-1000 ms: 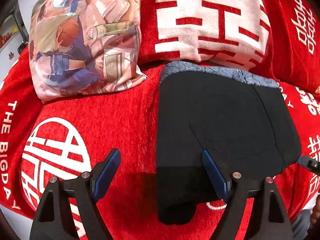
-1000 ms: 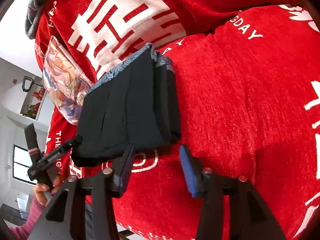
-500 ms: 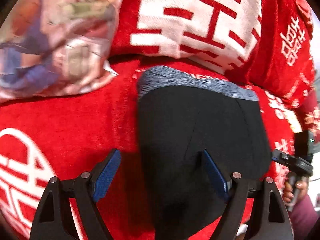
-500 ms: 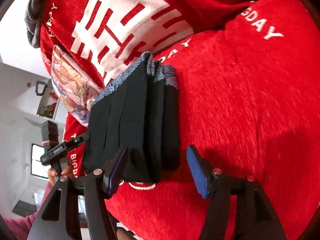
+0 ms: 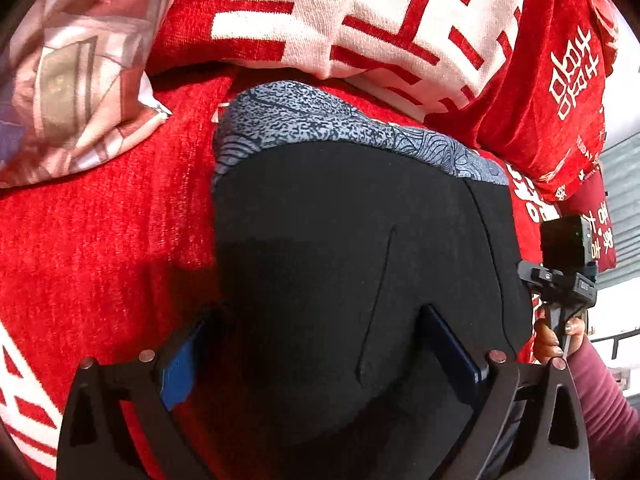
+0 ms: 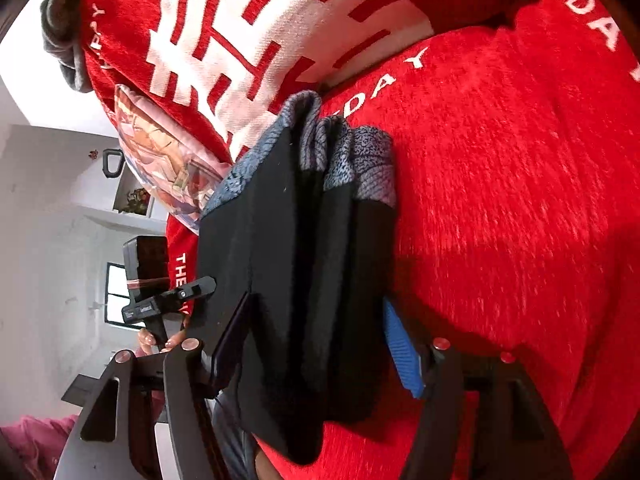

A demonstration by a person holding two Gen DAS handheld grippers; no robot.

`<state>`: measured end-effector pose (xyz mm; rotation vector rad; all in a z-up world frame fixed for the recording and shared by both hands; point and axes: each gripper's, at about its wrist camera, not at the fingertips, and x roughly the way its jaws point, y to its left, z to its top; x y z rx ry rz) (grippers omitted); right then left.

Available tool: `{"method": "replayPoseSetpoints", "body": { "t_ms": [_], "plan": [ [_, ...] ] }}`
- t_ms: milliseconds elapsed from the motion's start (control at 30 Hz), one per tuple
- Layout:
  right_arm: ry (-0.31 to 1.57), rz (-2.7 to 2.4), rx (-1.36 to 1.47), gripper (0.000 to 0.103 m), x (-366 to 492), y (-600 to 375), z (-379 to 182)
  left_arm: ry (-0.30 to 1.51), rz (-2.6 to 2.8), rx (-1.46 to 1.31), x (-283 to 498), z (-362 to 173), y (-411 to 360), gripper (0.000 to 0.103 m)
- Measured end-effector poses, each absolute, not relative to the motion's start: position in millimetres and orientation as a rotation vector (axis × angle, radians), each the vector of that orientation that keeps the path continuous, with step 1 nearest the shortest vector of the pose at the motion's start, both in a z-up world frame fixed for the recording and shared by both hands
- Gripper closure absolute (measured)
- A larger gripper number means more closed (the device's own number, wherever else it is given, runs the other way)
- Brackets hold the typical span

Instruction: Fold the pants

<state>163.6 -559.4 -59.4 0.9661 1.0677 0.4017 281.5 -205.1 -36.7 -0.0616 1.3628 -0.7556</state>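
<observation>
Basically both tools straddle the near hem of the folded black fabric pants with the blue-grey patterned waistband (image 5: 340,248), which lie on the red plush sofa seat with white lettering (image 5: 100,232).

Left two-finger gripper with blue pads (image 5: 320,344): jaws spread wide, one pad at each side of the bundle's near edge, no squeeze visible. Right two-finger gripper with blue pads (image 6: 316,344): jaws also spread, either side of the layered stack edge (image 6: 312,280); whether the pads touch cloth, can't tell.

Risks, my read:
- Right side shows several loose layers. Closing on only the outer ones would let the inner folds slide out and the stack fan apart.
- Cloth is soft and the cushion gives; an uneven lift between the two tools would likely skew the fold.
- Waistband end (image 6: 352,160) already splays, so a pull from the near hem could open it further.

Hard to see:
- Near hem is cut off behind both tool frames.
- Underside of the bundle is hidden.
- Black on black, so seams and layer count are a guess.
- Printed picture pillow (image 5: 72,72) further back-left is cropped and blurred.
- Red backrest cushion with the large white character (image 5: 380,20) runs off frame.
</observation>
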Motion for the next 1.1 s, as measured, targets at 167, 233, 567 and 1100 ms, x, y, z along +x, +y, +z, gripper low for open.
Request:
{"method": "replayPoseSetpoints", "body": {
  "t_ms": [167,233,567,1100],
  "plan": [
    [1.047,0.374,1.054,0.054,168.2,-559.2,-67.6,1.351,-0.789,-0.118,275.6,-30.7,-199.9,0.025],
    [1.019,0.381,1.077,0.059,163.3,-558.6,-62.6,1.334,-0.795,-0.111,270.3,-25.2,-199.4,0.032],
    [0.971,0.447,1.113,0.063,133.1,-537.1,-6.6,1.312,-0.822,-0.138,228.5,30.3,-177.1,0.039],
    [1.097,0.201,0.85,0.051,82.2,-497.1,-8.4,1.213,-0.552,-0.038,187.2,20.2,-133.0,0.036]
  ]
}}
